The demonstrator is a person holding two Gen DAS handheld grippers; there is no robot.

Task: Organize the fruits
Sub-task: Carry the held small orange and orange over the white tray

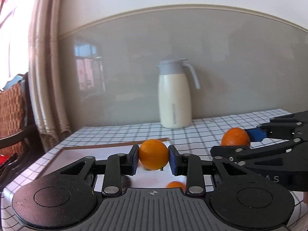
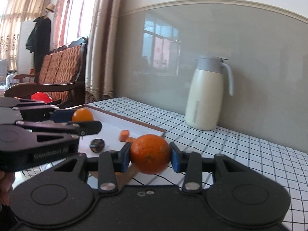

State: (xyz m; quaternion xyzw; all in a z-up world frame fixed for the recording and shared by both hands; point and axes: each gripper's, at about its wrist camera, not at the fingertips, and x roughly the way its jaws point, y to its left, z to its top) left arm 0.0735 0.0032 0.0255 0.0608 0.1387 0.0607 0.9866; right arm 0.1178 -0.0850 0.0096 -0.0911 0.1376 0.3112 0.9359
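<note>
Claws each clamp an orange (image 1: 153, 154) (image 2: 150, 153) — only right view shows a carrot chunk (image 2: 124, 135).

Black linkage fingers (image 1: 132, 157) with blue pads, silver rivets.

1. Oranges: two, one smooth orange (image 1: 153, 154) clamped in my left gripper (image 1: 154, 158), one rougher orange (image 2: 150, 151) in my right gripper (image 2: 150, 156).
2. Small orange fruit (image 1: 175, 185) sitting on the tray (image 2: 134, 124): just one.
3. Carrot-looking chunks (image 2: 124, 135): one for sure, maybe a second bit beside it, too blurry to call.
4. Dark round thing (image 2: 97, 144): one.
5. Trays: one.
6. Thermos jugs (image 2: 207, 94): one.
7. Checked tablecloths (image 2: 240, 154): one.
</note>
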